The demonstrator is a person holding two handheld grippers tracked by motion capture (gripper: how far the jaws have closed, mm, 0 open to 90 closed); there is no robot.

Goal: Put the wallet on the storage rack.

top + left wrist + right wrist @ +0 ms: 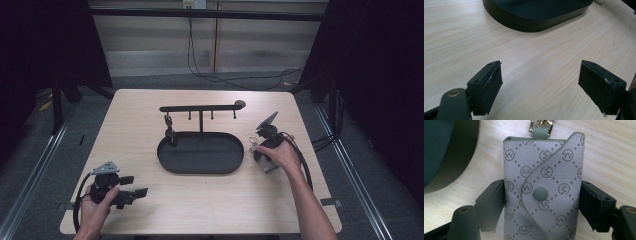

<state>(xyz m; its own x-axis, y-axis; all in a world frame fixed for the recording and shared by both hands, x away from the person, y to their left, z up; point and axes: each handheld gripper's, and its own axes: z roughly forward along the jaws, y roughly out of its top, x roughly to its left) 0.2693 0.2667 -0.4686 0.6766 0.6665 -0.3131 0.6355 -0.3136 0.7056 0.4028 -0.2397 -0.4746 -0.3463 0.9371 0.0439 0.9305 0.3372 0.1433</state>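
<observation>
A grey patterned key pouch [541, 192] with a snap button and a gold clasp [541, 127] lies flat on the wooden table [150, 120], right of the black oval tray [210, 155]. My right gripper [542, 202] points down over it, its pads against the pouch's two long edges. In the high view the pouch [266, 164] shows under the person's right hand and the right gripper [261, 152]. My left gripper [136, 193] rests at the near left of the table, open with nothing between its fingers [490, 82].
A black rail with several hooks [200, 107] stands at the tray's back edge; a small dark item [169, 129] hangs from its left hook. The tray's wall [534, 23] lies ahead of the left gripper, and its rim [461, 157] left of the pouch.
</observation>
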